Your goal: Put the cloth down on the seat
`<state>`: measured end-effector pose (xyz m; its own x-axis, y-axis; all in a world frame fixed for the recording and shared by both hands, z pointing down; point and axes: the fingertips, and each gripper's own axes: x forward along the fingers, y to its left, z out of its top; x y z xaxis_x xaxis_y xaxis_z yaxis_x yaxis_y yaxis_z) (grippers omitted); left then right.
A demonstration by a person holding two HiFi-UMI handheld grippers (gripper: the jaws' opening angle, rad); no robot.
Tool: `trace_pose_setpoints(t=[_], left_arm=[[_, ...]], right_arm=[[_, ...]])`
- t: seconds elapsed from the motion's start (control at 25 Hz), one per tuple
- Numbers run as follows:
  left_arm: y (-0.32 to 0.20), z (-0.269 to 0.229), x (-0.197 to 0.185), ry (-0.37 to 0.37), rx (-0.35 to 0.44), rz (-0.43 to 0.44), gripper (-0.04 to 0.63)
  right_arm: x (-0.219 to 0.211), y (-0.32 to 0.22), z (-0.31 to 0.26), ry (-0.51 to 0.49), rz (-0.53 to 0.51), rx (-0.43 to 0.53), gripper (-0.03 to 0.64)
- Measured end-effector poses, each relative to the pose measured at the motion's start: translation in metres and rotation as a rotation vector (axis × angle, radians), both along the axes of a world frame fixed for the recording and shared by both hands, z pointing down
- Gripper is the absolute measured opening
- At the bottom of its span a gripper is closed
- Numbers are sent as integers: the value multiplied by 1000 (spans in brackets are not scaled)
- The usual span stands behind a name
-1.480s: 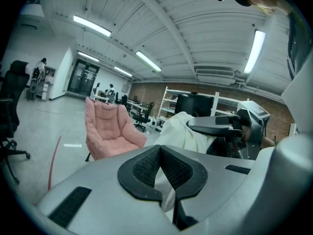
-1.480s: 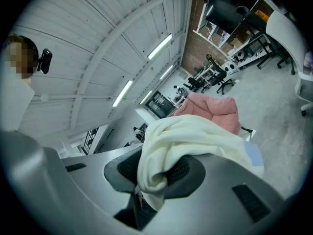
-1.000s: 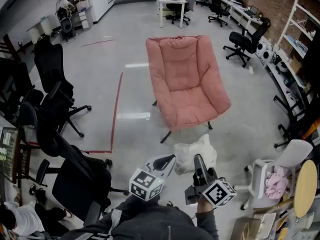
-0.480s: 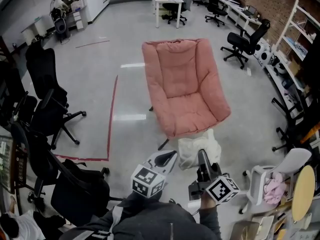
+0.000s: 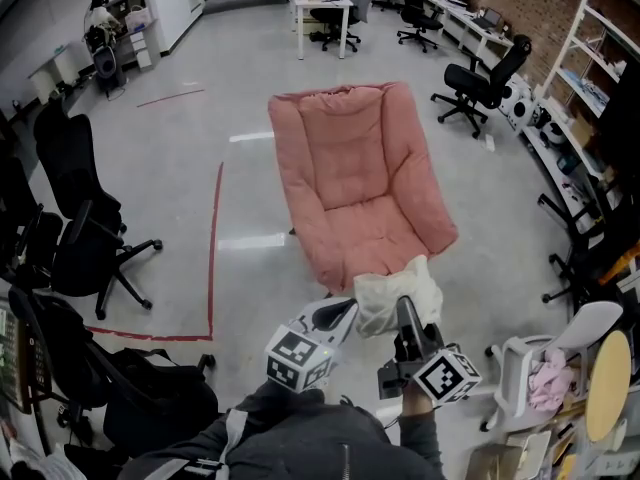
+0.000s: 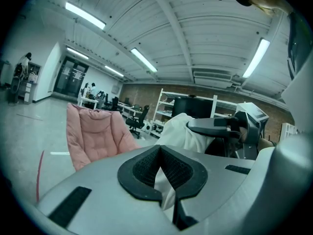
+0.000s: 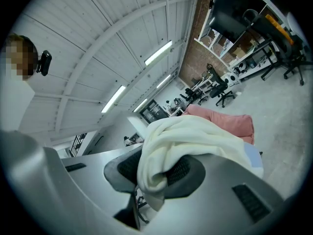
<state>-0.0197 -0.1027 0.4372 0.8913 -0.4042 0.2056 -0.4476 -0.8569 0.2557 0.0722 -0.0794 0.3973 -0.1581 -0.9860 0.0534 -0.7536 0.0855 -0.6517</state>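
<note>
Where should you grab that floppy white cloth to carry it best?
At two spots set apart, coming from the person's side, as the left gripper and right gripper do. The cloth is limp and bunched, so two pinches likely keep it from slumping and help spread it on the seat.

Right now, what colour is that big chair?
Plain pink; the chair shows best in the head view.

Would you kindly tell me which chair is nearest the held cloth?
The pink cushioned chair, just ahead of the cloth; the black office chairs stand farther off.
</note>
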Motion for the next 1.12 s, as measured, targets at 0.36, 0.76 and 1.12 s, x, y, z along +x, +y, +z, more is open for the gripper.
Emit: trace_pose_setpoints(t=[0.36, 0.76, 1.12], left_arm=[[-9, 21, 2, -10, -53, 5, 5], [-10, 18, -11, 3, -64, -22, 5], [-11, 23, -19, 4, -63, -27, 5]], right_arm=[[12, -12, 7, 2, 32, -27, 84], [0, -16, -2, 33, 4, -17, 84], [-2, -18, -6, 49, 15, -17, 84]])
